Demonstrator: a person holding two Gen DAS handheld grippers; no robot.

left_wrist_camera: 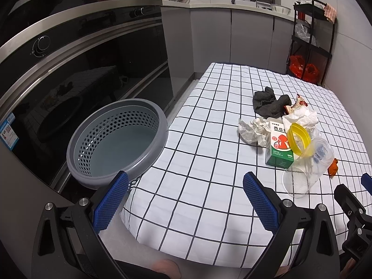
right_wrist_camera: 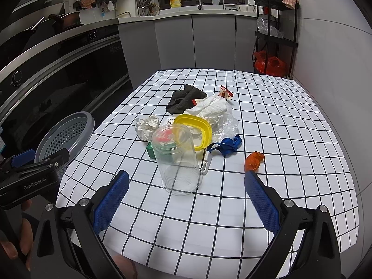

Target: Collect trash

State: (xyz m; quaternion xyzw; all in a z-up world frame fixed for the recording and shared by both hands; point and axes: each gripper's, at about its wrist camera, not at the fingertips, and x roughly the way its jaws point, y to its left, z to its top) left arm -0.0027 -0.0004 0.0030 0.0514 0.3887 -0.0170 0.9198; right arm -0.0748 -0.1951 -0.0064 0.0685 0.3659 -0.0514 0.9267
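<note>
Trash sits in a loose heap on the checked tabletop [right_wrist_camera: 267, 121], well apart from the empty grey basket [left_wrist_camera: 117, 139] that hangs off the tabletop's left edge. Both of your grippers hover at the near edge with fingers spread wide and nothing between them: the left gripper [left_wrist_camera: 186, 200] faces the gap between basket and heap, the right gripper [right_wrist_camera: 187, 200] faces the heap head-on.

Nearest to you is the clear plastic jar [right_wrist_camera: 177, 160], lying tilted with its mouth toward you. It looks light, stiff and slick, so it will likely roll or squirt out if you pinch the round body; take it across the rim instead. The yellow lid [right_wrist_camera: 197, 127] leans just behind it, thin and rigid, best pinched on its edge. The crumpled paper ball [right_wrist_camera: 147, 127] and the white tissue [right_wrist_camera: 209, 109] should weigh almost nothing and crush under the fingers, so any bite will hold. The green-and-white carton [left_wrist_camera: 279, 144] is a light box; squeeze its flat faces gently or it may cave in. The dark cloth [right_wrist_camera: 183, 101] is limp, so gather a fold. The small orange scrap [right_wrist_camera: 253, 160] lies alone to the right, flat and probably fiddly. The blue strap [right_wrist_camera: 229, 145] with its white clip will dangle.
</note>
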